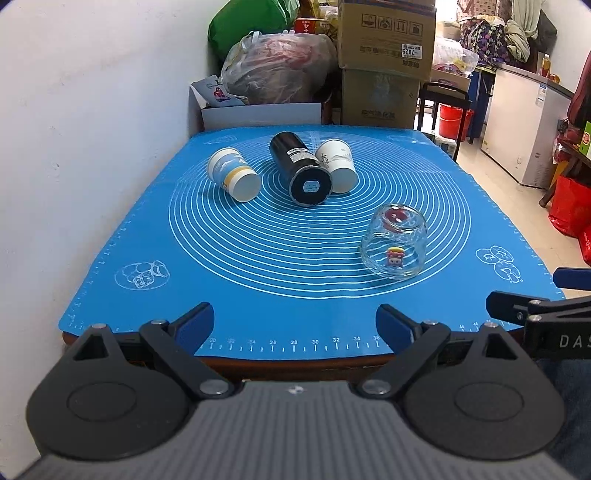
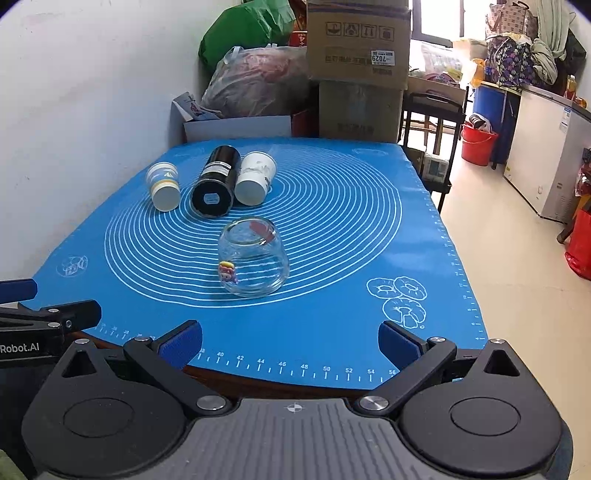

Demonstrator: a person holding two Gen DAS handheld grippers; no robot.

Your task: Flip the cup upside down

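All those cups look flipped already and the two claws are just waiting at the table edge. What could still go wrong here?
The glass cup is smooth and rounded, so it might slip if pinched. The black cup and white cup appear to touch, so grabbing one may knock the other. The blue-striped cup stands near the wall, leaving the left gripper little room. The right gripper is open too.

home storeroom, probably | stacked cartons (image 1: 386,35) | chest freezer (image 1: 524,122)
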